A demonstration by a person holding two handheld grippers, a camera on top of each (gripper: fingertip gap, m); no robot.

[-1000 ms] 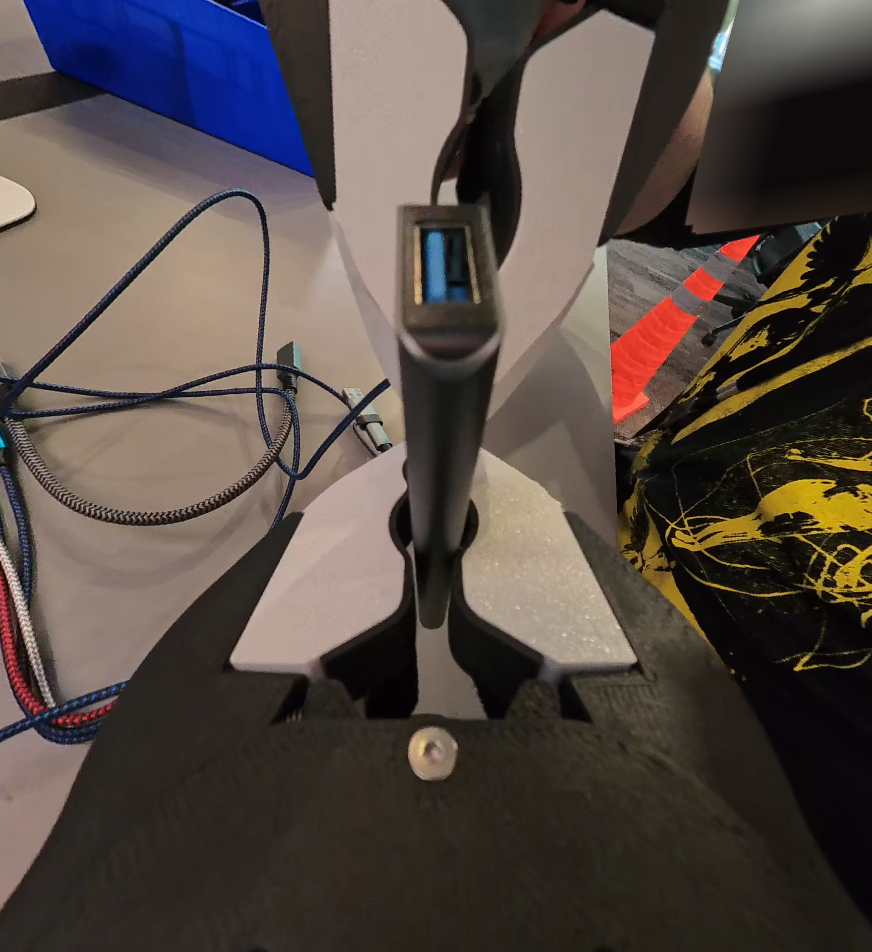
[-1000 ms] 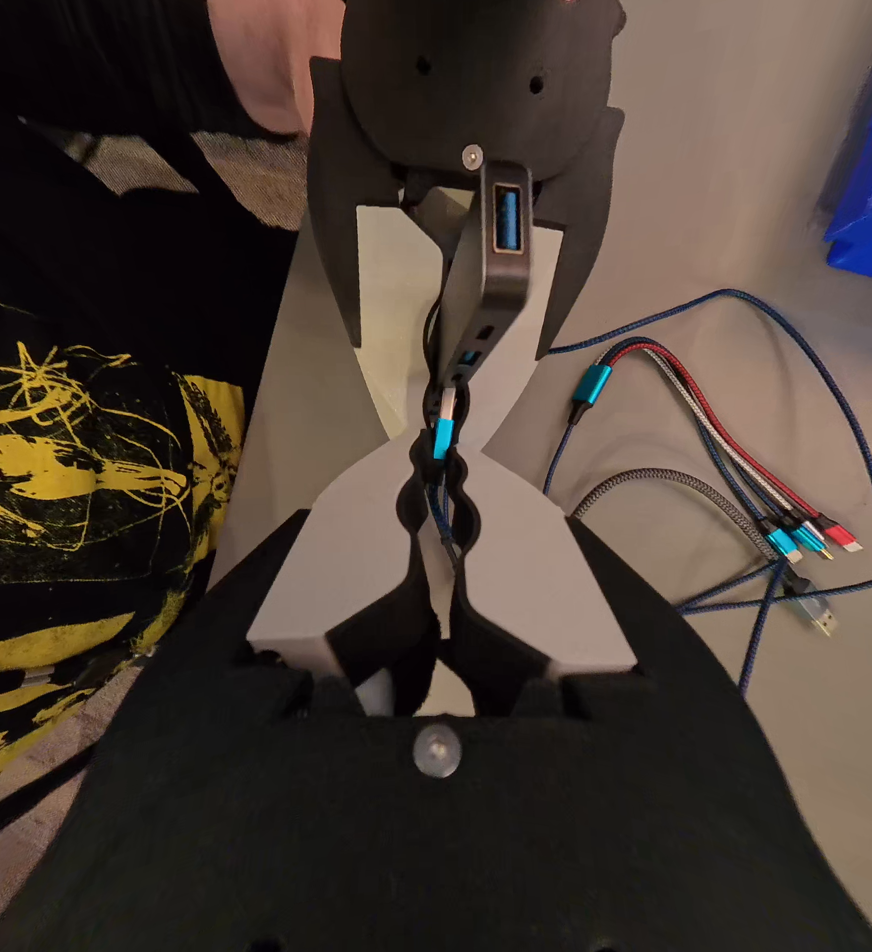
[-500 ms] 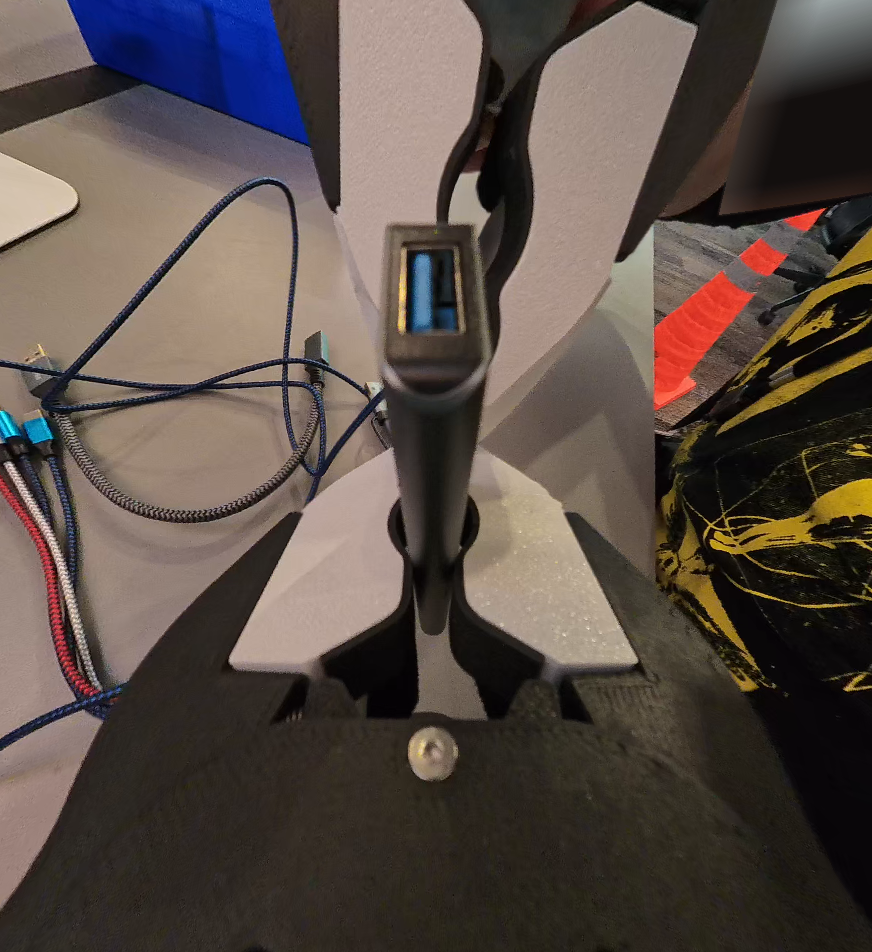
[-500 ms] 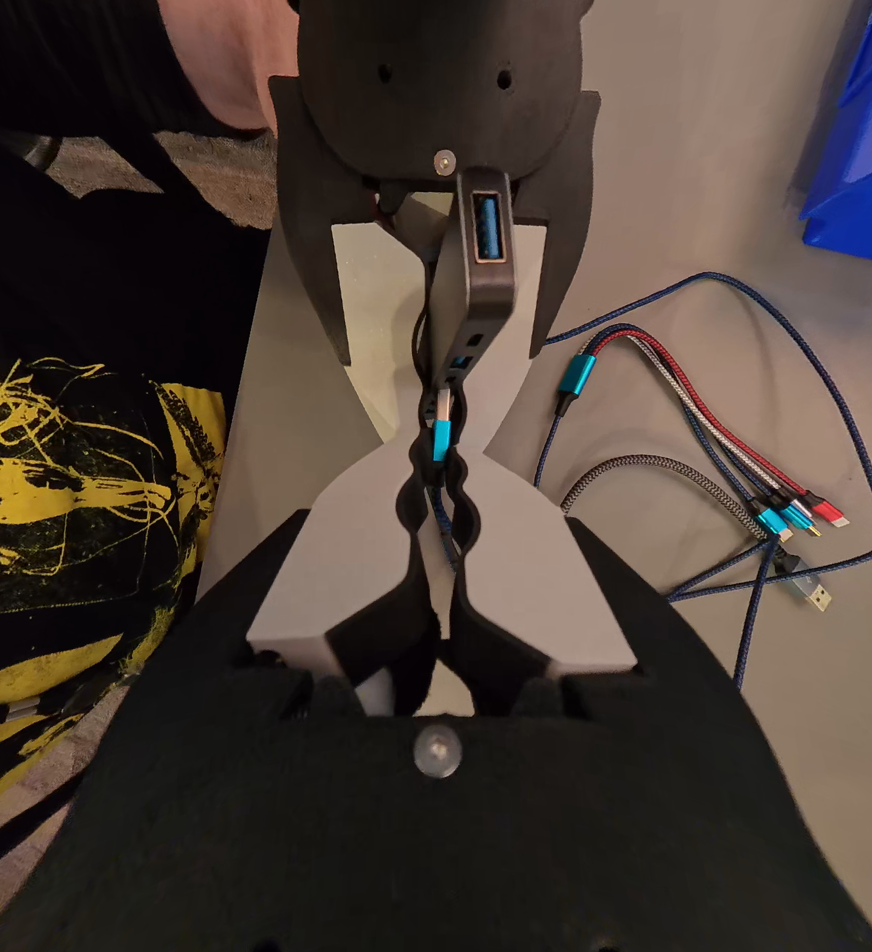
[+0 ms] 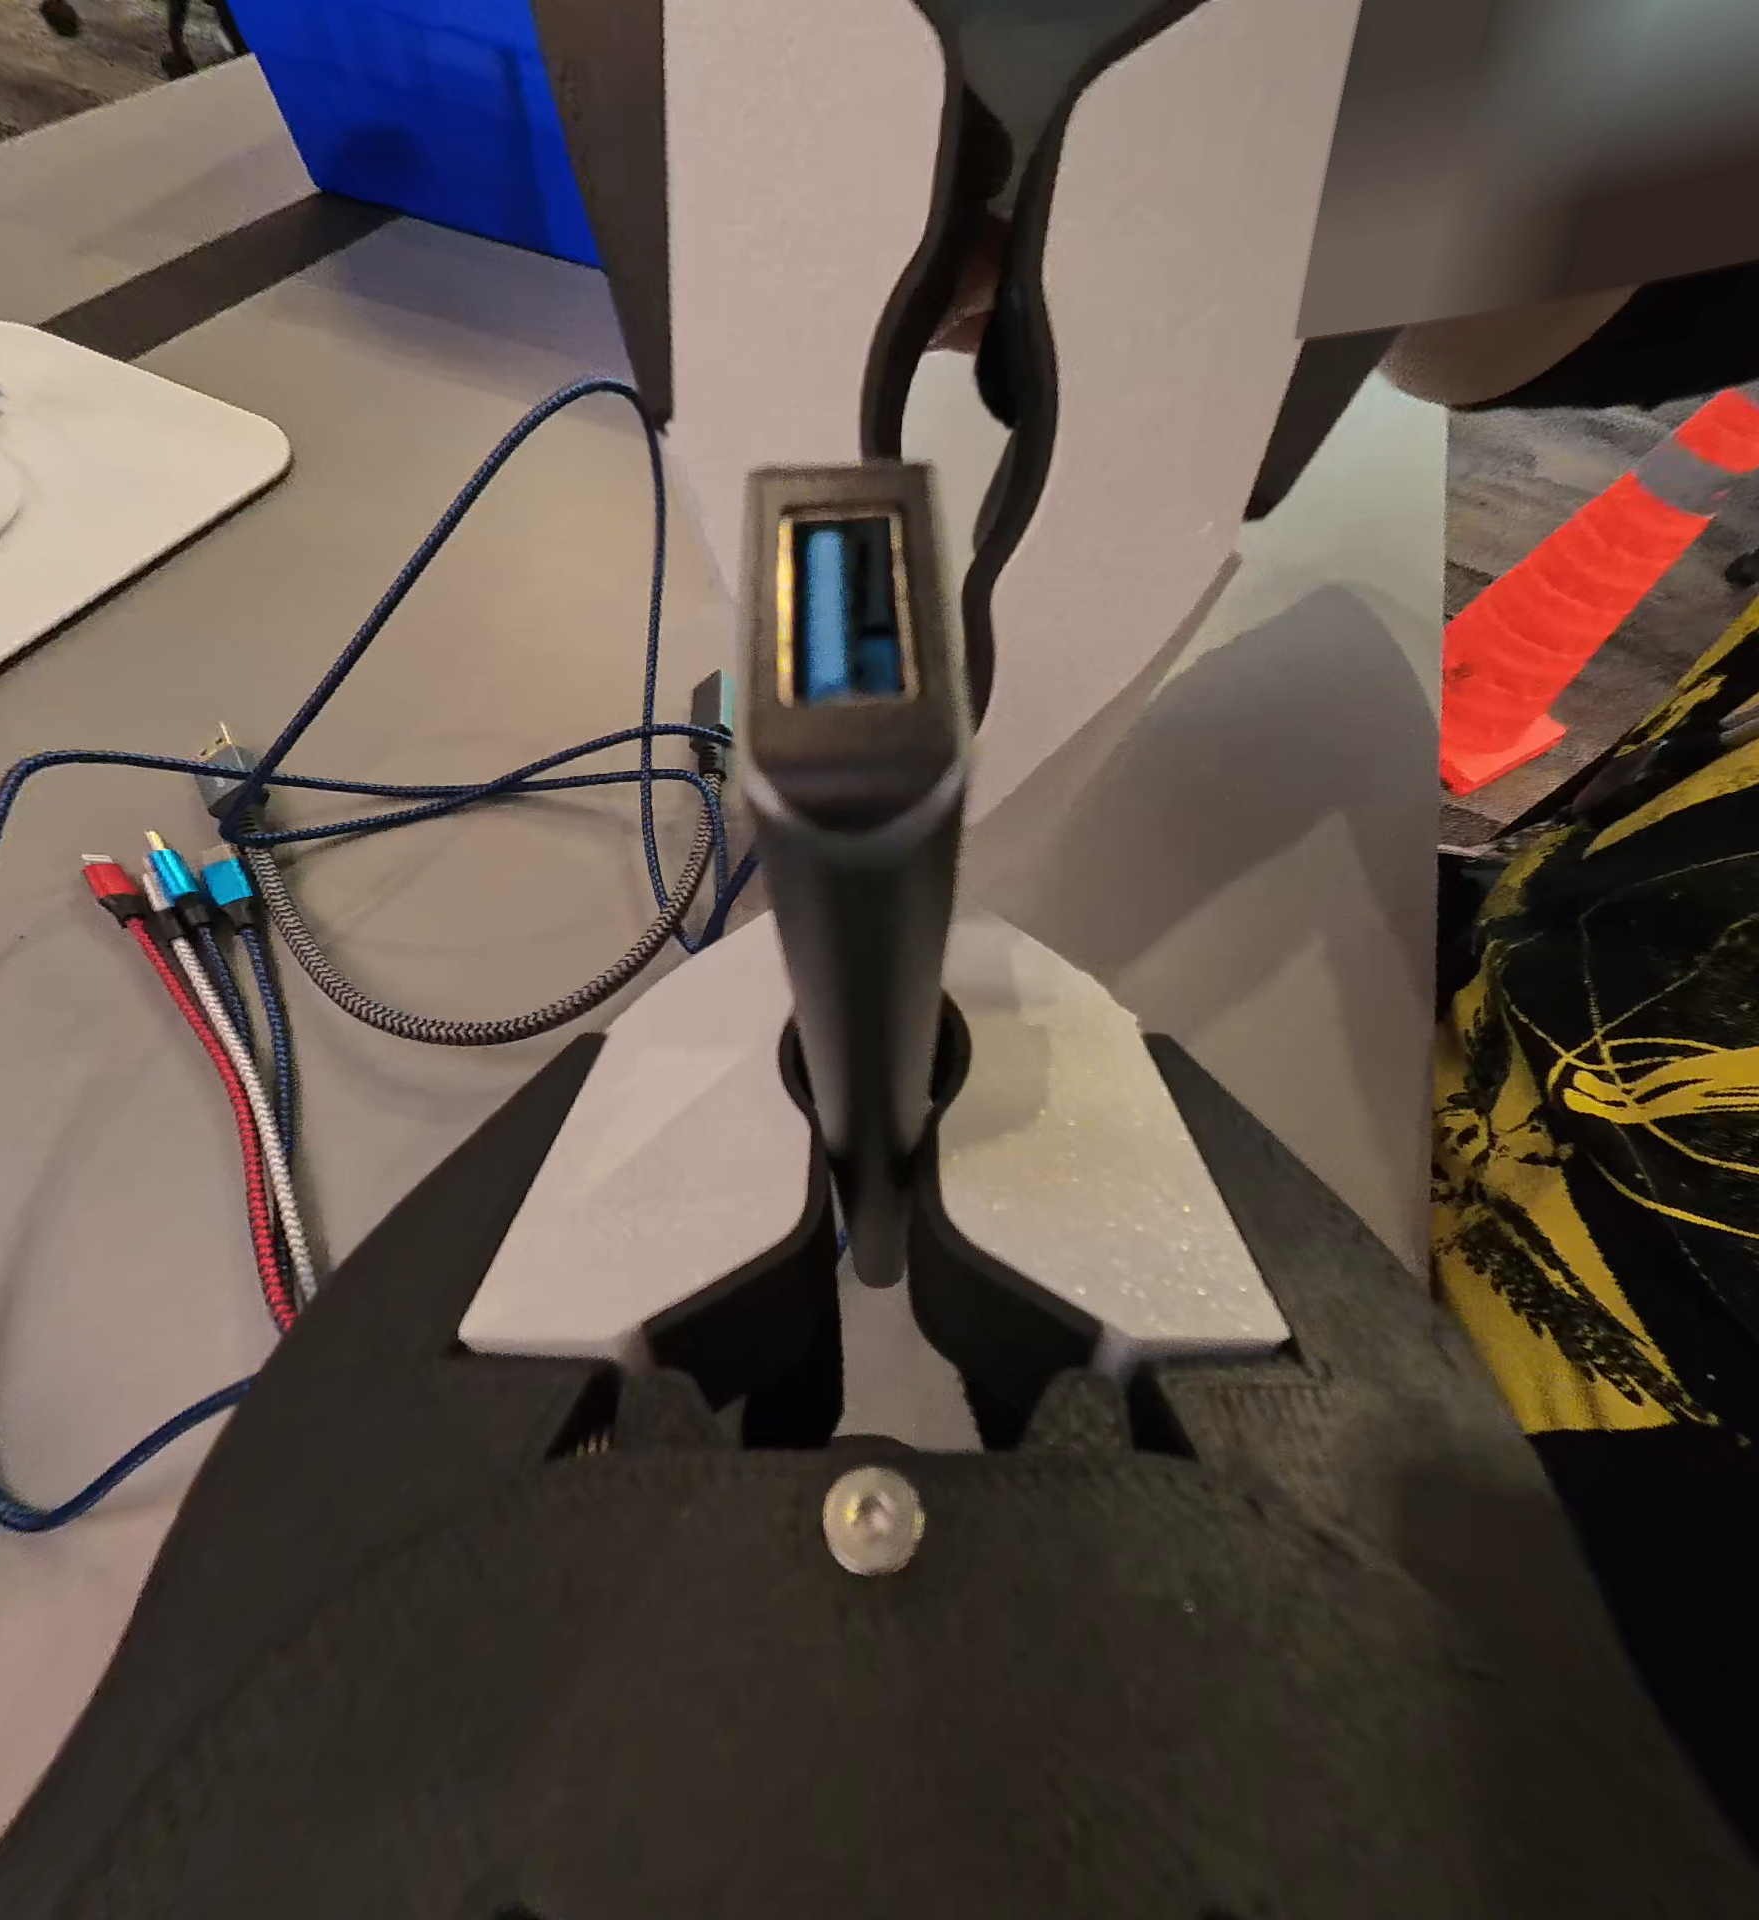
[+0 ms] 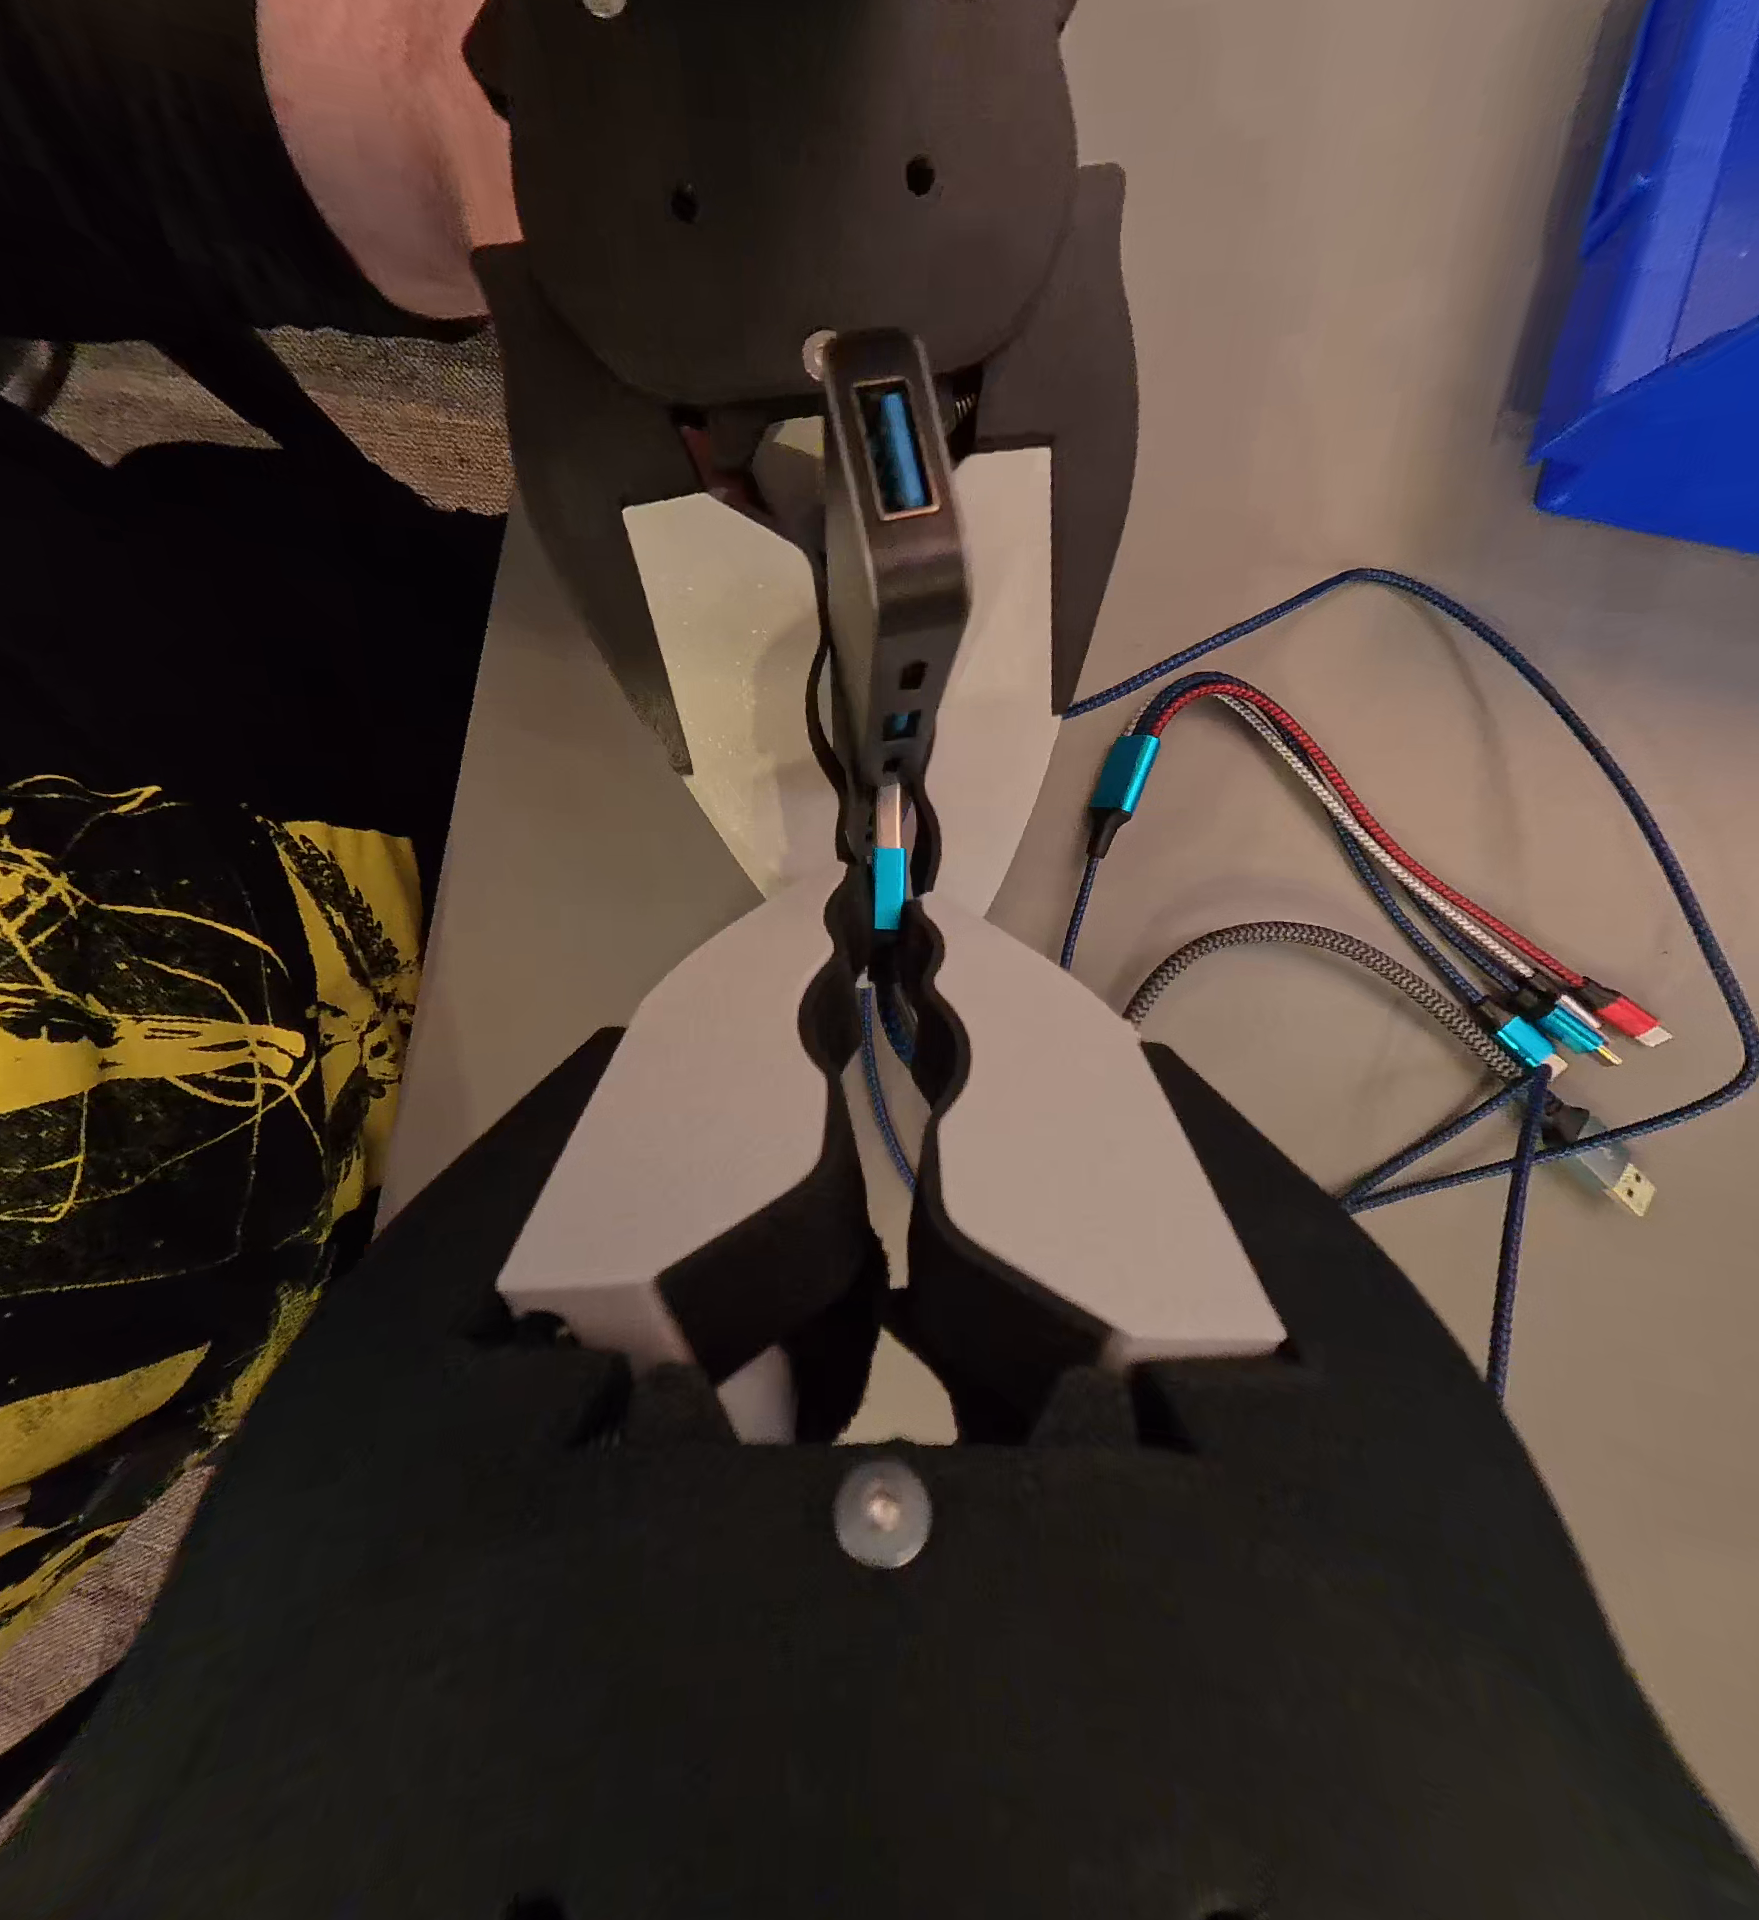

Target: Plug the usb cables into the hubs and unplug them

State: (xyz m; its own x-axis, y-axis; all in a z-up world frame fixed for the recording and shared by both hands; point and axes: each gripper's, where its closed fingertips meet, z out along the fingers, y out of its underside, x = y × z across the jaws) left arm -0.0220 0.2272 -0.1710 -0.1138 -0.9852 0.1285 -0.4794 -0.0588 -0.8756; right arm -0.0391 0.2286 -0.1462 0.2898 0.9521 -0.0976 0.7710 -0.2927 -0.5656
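With the left gripper [image 5: 870, 1091] clamping the dark hub [image 5: 854, 831] above the table [image 5: 439, 582], the right gripper [image 6: 880, 935] pinches the blue plug [image 6: 887, 883] at a side port, so the insertion step likely calls for a straight, aligned push.

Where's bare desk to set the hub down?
Bare grey desk between the blue bin and the cable pile; also along the near edge under the left claw. Crowded: braided cables sprawl toward the white pad.
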